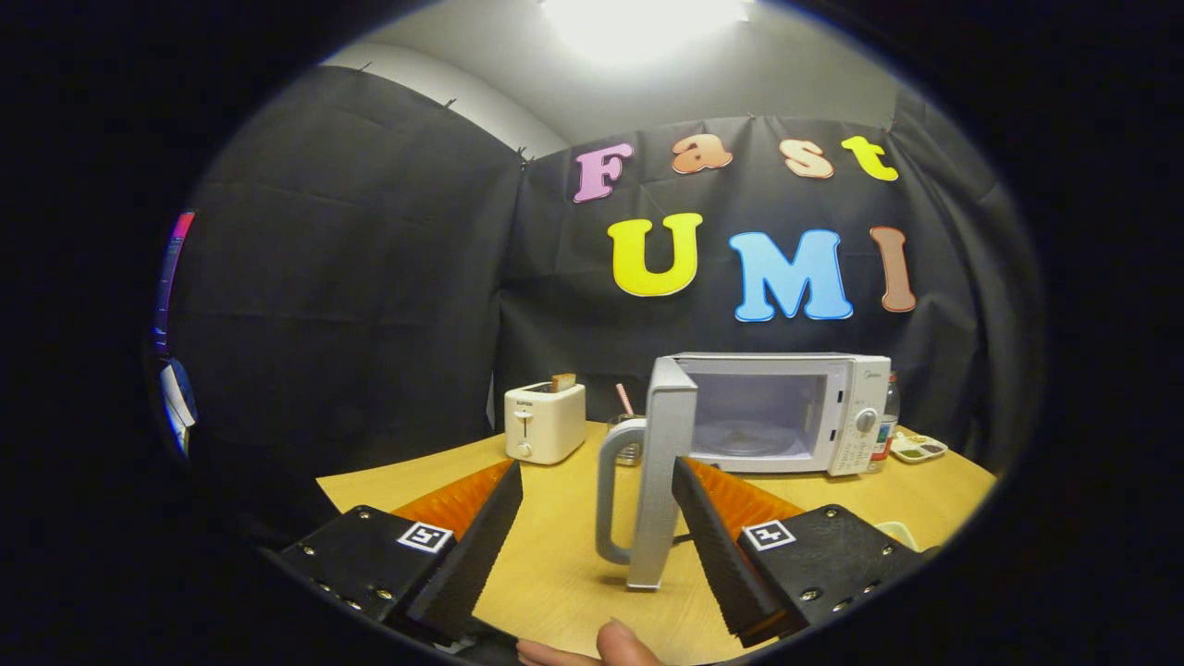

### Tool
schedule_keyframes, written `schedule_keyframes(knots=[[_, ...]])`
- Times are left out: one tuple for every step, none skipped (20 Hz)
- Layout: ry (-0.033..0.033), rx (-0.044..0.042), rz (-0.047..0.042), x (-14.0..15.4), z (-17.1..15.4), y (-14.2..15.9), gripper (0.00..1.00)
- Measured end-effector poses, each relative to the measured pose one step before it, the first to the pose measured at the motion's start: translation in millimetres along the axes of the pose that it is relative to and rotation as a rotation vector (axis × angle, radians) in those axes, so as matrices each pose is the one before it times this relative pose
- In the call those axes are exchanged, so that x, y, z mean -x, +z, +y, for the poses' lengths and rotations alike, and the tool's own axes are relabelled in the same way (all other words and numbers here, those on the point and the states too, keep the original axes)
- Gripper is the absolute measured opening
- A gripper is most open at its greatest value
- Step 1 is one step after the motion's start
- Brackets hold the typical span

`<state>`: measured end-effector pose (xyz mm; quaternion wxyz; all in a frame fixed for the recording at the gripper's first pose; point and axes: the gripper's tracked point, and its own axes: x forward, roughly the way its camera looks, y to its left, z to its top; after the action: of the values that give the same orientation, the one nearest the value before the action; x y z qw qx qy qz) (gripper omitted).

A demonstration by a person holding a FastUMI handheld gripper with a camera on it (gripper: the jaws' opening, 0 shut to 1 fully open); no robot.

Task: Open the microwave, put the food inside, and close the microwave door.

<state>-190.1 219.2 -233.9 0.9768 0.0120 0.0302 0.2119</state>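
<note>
The white microwave (786, 412) stands on the wooden table (555, 546) beyond my fingers. Its door (664, 472) is swung wide open toward me, edge-on, with its grey loop handle (612, 495) on the left side. The cavity with its glass turntable (745, 439) shows behind the door and looks bare. My gripper (597, 499) is open, and the door's edge and handle stand between the two fingers, closer to the right finger (717, 546). The left finger (476, 546) is apart from the handle. I cannot tell where the food is.
A white toaster (544, 422) with a slice of bread sits left of the microwave. A glass with a pink straw (627, 425) stands behind the door. A bottle and a small paint palette (918, 449) lie right of the microwave. A person's fingertip (622, 646) shows below the fingers.
</note>
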Motion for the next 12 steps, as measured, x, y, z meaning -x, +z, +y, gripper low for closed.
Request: schedule_keyframes(knots=[[-0.03248,0.01176,-0.00422,5.41,-17.33,-0.77,0.98],[-0.0332,0.0131,-0.00115,4.96,-17.72,-1.22,0.98],[-0.03278,0.01493,0.00757,2.67,-17.85,-5.52,0.98],[-0.03484,0.01835,0.0173,1.6,-18.54,-7.57,0.98],[-0.03213,0.0164,0.01826,1.92,-19.32,-10.55,0.98],[-0.03096,0.01504,0.02126,-0.45,-18.23,-10.4,0.98],[-0.02441,0.01117,0.02304,-0.94,-16.87,-11.38,0.98],[-0.02559,0.00516,0.02296,-1.34,-15.9,-12.13,0.98],[-0.02581,-0.0011,0.01842,-1.56,-15.64,-10.05,0.99],[-0.02219,-0.00562,0.0182,-2.49,-12.96,-7.42,0.98],[-0.01334,-0.00786,0.01809,-4.92,-10.48,-9.73,0.98],[-0.01238,-0.00762,0.02403,-4.92,-10.26,-9.28,0.98]])
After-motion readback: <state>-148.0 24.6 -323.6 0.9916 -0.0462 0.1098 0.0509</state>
